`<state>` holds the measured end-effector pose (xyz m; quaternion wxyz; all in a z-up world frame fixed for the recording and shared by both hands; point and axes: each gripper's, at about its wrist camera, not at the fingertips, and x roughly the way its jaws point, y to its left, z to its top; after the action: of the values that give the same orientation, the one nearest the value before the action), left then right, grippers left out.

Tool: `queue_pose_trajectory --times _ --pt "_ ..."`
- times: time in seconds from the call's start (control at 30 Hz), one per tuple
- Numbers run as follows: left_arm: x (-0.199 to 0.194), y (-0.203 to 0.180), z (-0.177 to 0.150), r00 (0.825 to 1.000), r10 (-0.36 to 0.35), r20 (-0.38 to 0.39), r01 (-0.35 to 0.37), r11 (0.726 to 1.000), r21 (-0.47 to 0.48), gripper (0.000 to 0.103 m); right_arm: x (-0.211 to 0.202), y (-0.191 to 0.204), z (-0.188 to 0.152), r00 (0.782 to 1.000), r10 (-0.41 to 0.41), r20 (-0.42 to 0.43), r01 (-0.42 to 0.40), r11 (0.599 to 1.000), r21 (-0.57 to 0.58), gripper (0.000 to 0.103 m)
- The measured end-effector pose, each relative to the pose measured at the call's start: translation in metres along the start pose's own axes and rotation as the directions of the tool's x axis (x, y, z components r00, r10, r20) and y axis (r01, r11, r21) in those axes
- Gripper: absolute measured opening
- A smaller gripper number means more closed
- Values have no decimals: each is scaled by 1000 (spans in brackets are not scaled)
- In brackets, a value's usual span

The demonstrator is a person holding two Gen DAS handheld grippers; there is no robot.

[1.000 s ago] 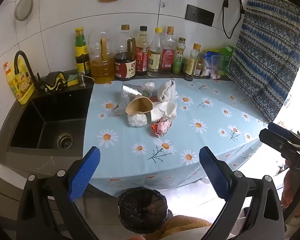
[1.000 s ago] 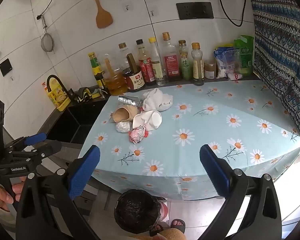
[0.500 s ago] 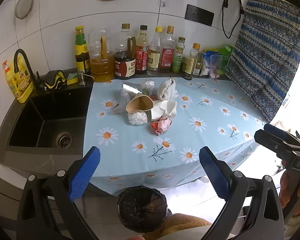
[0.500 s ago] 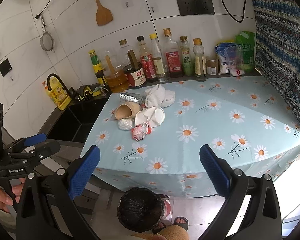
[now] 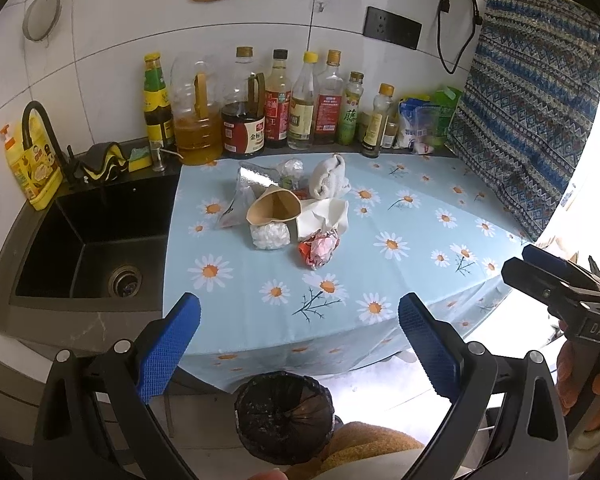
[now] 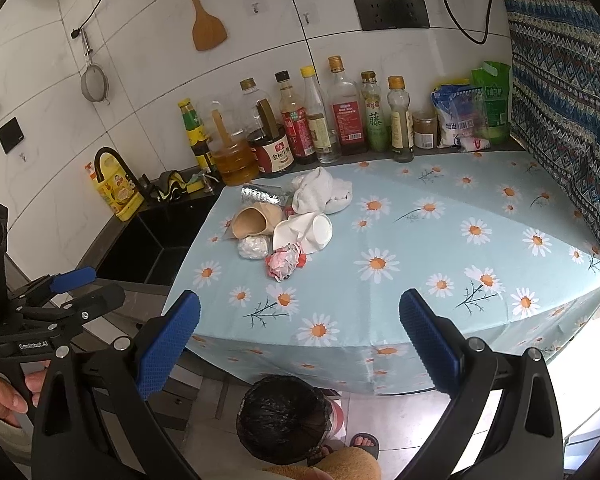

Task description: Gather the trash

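I can read "GenRobot.AI" on the left gripper [image 6: 74, 294], "DAS" on the right gripper [image 5: 540, 268], and "藤" on a green-label bottle [image 6: 374, 118].

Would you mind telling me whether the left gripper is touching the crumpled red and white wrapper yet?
Apart. The left wrist view shows the left gripper open near the table edge, with bare tablecloth between it and the wrapper.

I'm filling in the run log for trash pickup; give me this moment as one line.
phase: approach | left tool: open, empty | right tool: open, empty | trash pile: untouched on table | bin: below table edge
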<state>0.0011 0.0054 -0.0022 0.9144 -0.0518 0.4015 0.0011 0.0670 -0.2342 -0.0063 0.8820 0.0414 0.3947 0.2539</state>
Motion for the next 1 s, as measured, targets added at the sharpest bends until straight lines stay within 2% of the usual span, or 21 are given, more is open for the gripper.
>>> queue_pose_trajectory --times 1.0 --pt "-8 4 -6 1000 -13 3 13 999 -32 96 -3 7 0 1000 13 -20 -14 999 -30 99"
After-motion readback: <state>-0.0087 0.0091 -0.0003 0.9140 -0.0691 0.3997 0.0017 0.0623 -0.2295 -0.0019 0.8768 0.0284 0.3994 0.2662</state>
